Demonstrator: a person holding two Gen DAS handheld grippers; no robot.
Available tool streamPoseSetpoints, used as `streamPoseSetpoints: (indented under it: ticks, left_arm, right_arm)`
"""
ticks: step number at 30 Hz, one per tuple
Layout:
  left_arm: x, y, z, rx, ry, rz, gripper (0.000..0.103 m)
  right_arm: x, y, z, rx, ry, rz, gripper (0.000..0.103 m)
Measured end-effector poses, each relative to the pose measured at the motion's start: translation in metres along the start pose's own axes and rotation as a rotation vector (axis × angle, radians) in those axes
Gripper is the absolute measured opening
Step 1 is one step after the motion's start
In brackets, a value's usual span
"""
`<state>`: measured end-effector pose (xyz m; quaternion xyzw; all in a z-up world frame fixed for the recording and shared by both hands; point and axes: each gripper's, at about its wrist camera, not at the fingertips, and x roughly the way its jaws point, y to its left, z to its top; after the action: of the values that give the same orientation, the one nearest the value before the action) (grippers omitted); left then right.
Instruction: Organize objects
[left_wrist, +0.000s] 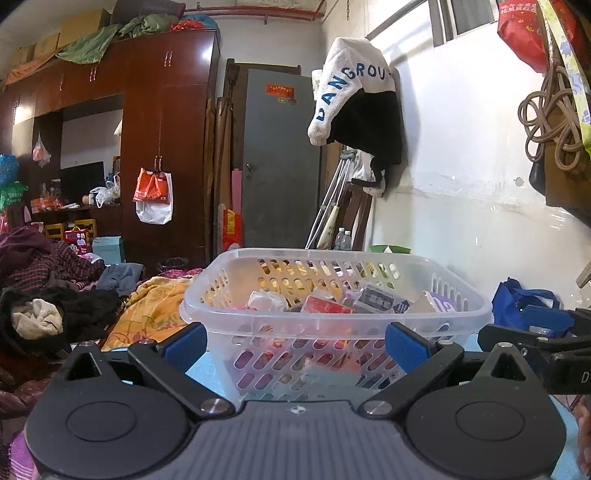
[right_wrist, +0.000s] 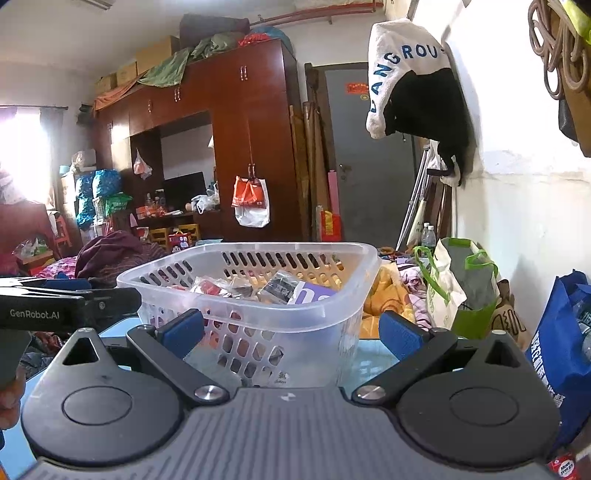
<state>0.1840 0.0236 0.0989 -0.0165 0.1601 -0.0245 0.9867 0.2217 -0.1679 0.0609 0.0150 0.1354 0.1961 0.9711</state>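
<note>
A clear plastic basket with slotted walls stands right in front of both grippers on a light blue surface. Several small packets lie inside it, among them a red one and a purple one. My left gripper is open, blue pads wide apart, nothing between them, just short of the basket's near wall. My right gripper is also open and empty, facing the basket's near corner. The right gripper's body shows at the right edge of the left wrist view, the left gripper's body at the left edge of the right wrist view.
A cluttered bed with clothes and a yellow blanket lies to the left. Behind stand a brown wardrobe and a grey door. A blue bag and a green-trimmed bag sit by the white wall on the right.
</note>
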Motion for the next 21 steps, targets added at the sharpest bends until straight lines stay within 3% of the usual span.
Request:
streamPoseSetpoints:
  ticks: [21]
  left_arm:
    - [0.0019, -0.0034, 0.0000, -0.018, 0.018, -0.024, 0.103]
  right_arm:
    - [-0.0030, -0.0009, 0.0006, 0.003, -0.011, -0.004, 0.103]
